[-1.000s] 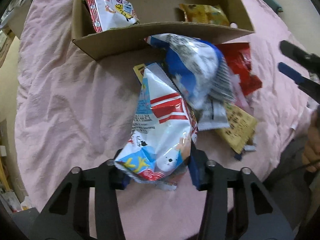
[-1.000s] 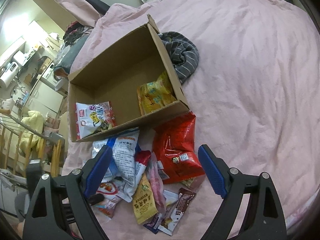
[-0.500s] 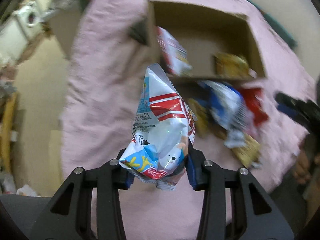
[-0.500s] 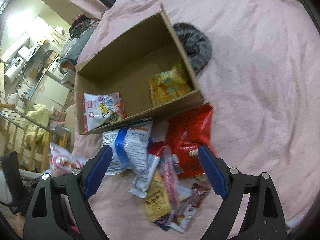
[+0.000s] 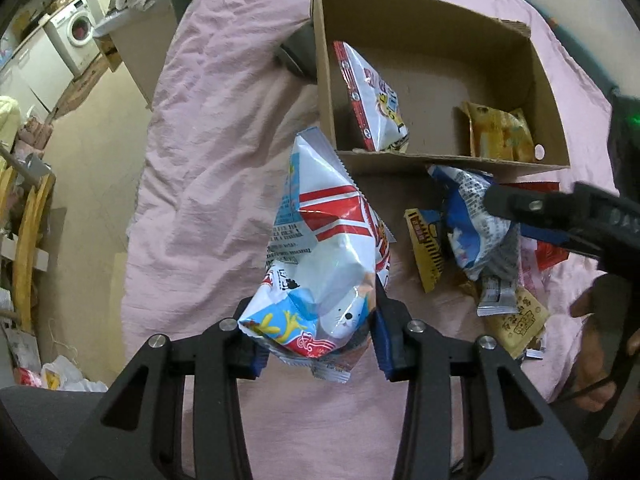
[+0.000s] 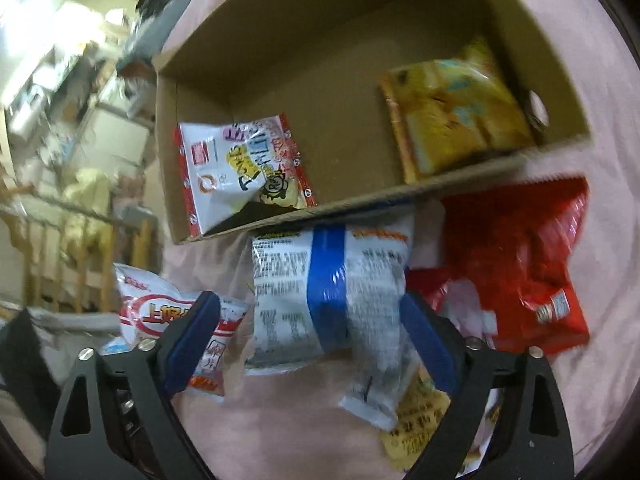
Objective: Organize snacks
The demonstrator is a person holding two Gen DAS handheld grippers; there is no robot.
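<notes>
The left gripper (image 5: 316, 344) is clenched on the lower end of a white snack bag with red stripes (image 5: 326, 248), lifted clear of the pink bedcover (image 5: 224, 128), just beside the near-left corner of the cardboard box (image 5: 324, 92); the right gripper (image 6: 316, 344) has just been spreading its jaws and stands released, its blue pads on either side of a white-and-blue bag (image 6: 328, 296) without pressing on it; this bag lies on the bedcover against the box's near wall, a red bag (image 6: 516, 264) just beside it; inside the box, a white red-edged packet (image 6: 240, 172) rests in the near-left corner, a yellow packet (image 6: 456, 112) at the right wall.
</notes>
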